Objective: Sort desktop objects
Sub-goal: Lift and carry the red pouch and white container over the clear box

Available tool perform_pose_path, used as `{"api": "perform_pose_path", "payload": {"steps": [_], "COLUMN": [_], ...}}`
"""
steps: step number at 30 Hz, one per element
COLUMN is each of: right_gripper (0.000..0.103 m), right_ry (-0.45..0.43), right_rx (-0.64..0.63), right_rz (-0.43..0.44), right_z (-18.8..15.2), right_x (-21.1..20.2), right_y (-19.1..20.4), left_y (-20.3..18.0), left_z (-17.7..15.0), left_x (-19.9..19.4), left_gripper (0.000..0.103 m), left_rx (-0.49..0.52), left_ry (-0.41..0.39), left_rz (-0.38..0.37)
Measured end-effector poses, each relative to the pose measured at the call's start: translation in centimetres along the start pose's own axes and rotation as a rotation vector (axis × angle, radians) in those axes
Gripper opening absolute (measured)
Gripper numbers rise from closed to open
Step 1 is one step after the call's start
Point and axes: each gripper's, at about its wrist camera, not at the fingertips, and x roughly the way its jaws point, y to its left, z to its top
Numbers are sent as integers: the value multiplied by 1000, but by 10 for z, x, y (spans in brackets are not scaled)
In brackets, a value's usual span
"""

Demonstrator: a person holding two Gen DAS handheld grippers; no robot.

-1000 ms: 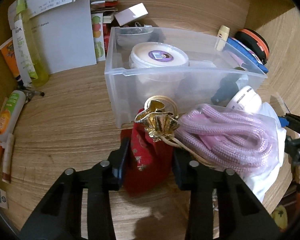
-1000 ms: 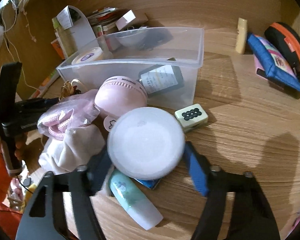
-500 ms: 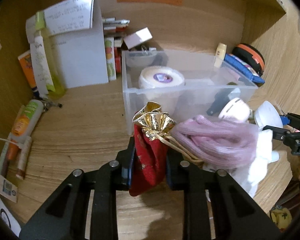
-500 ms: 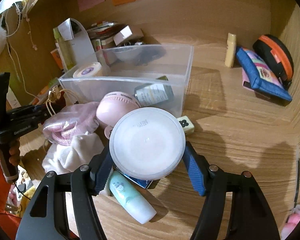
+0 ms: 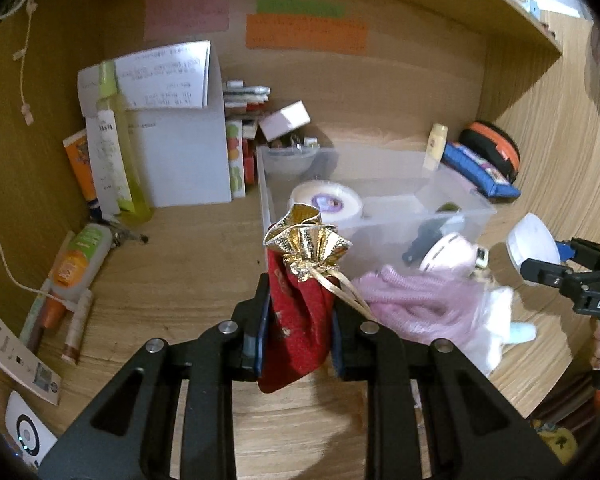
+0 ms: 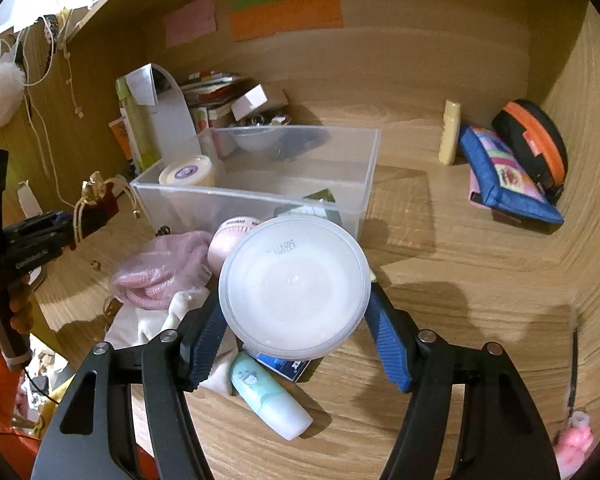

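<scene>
1. Wood-grain desk [image 6: 460,280] inside a wooden alcove, coloured notes stuck to the back wall, clutter along the edges.

2. What has just changed: both tongs have come up off the desktop with their loads. A second ago the red pouch [image 5: 296,320] sat on the wood with the left gripper [image 5: 298,320] only part-way closed around it; now the jaws are pressed in on its cloth and it hangs clear, gold ruffled neck above them.

3. The right gripper [image 6: 296,320] pinches the white round tub [image 6: 294,288] across its rim, jaws held wide by it, and it too has risen from the heap.

4. For the sorting, I would judge both picks are made. The clear bin [image 5: 380,208] lies straight ahead of both tongs, so carrying over its near wall and letting go looks like the next step.

5. Left behind, just beyond and below the jaws: the pink rope bag [image 5: 416,300], white cloth [image 6: 148,328], and a pale green tube [image 6: 268,400] under the right tongs.

6. Only the left camera shows the pouch pinched between the pads and the bottles at far left; from the right camera the pouch is small and dark. Only the right camera shows the tub's stamped face and the pencil case [image 6: 504,176] off to the right.
</scene>
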Motion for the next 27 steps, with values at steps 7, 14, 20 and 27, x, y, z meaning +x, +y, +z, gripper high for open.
{"api": "perform_pose_path", "payload": {"steps": [7, 14, 20, 27], "right_gripper": [64, 64, 64, 64], "right_ry": [-53, -91, -107, -101], "right_rx": [-4, -28, -44, -48], "right_rz": [-14, -30, -17, 12], "right_z": [16, 37, 54, 73], "right_x": [-12, -12, -1, 22], "right_y": [1, 5, 7, 5], "left_y": [-6, -12, -15, -17], "left_z": [17, 37, 58, 78], "left_x": [-12, -8, 2, 22], "left_gripper": [24, 24, 24, 24], "left_rx": [-5, -8, -19, -31], "left_ry": [-62, -95, -118, -111], "left_rz": [-14, -33, -49, -71]}}
